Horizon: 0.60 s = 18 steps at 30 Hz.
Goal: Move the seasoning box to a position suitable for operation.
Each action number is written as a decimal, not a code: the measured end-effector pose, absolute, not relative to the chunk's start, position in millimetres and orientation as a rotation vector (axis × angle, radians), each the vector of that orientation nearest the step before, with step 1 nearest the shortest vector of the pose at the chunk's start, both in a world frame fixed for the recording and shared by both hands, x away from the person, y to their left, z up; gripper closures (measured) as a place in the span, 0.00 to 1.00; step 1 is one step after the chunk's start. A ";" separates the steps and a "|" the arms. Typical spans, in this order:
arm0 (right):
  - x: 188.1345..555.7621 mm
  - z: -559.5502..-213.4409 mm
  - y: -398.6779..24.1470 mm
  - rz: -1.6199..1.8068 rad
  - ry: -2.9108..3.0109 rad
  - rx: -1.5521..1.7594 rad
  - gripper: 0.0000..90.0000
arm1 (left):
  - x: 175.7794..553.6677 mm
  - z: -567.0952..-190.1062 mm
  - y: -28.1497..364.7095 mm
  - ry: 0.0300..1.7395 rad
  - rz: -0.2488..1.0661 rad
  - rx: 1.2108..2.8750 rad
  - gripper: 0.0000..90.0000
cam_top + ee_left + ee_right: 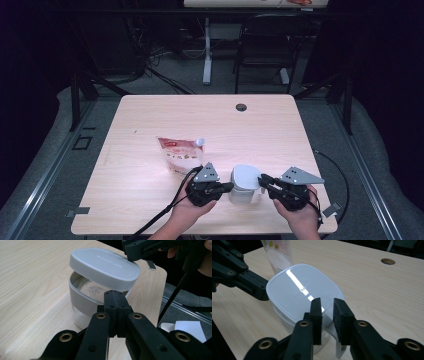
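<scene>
The left gripper (226,187) is pressing its jaws tightly together, with nothing between them, tips resting at the jar's (82,302) rim just under the raised edge of the lid (105,267). In the left gripper view the lid is sitting tilted, lifted on the near side, so the powdery stuff inside is showing. The right gripper (327,312) is coming from the opposite side; its jaws are standing a little apart, pressing on nothing, hovering over the lid's near edge and a white tab (338,346) that is hanging down the jar's side. Whether a pad is touching the lid is hard to say.

The jar is standing on the table (150,110) near the front edge, directly between the two grippers. Behind it and to its left a pouch (180,155) is lying flat.

The lid looks like smooth, stiff plastic, light and glossy, likely slippery on its flat top; the rim's edge seems the best place to pinch. The clear lower body of the jar looks hard, maybe glass, so probably heavier and worth steadying by its grey band. With powder inside, tipping it could mean a spill.
</scene>
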State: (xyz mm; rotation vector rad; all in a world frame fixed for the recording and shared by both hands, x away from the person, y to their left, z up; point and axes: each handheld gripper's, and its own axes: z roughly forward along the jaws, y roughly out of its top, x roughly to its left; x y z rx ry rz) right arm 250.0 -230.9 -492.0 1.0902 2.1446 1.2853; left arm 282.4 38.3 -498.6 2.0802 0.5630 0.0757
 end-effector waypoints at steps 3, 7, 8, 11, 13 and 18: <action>244.9 -492.8 -229.1 1.311 2.130 1.074 0.76 | 282.7 -496.4 37.5 0.554 0.076 2.077 1.00; 239.7 -493.4 -228.4 1.316 2.115 1.052 0.68 | 282.5 -494.8 36.0 0.553 0.085 2.079 1.00; 238.7 -493.2 -228.7 1.314 2.120 1.054 0.67 | 282.7 -494.7 35.9 0.551 0.080 2.077 1.00; 236.2 -493.9 -230.3 1.313 2.119 1.059 0.64 | 283.0 -493.8 35.3 0.547 0.084 2.078 1.00; 234.7 -494.4 -231.0 1.324 2.135 1.064 0.64 | 282.8 -492.5 34.9 0.548 0.088 2.079 1.00; 229.8 -497.2 -229.2 1.267 2.162 1.040 0.59 | 283.5 -491.6 34.8 0.545 0.083 2.074 1.00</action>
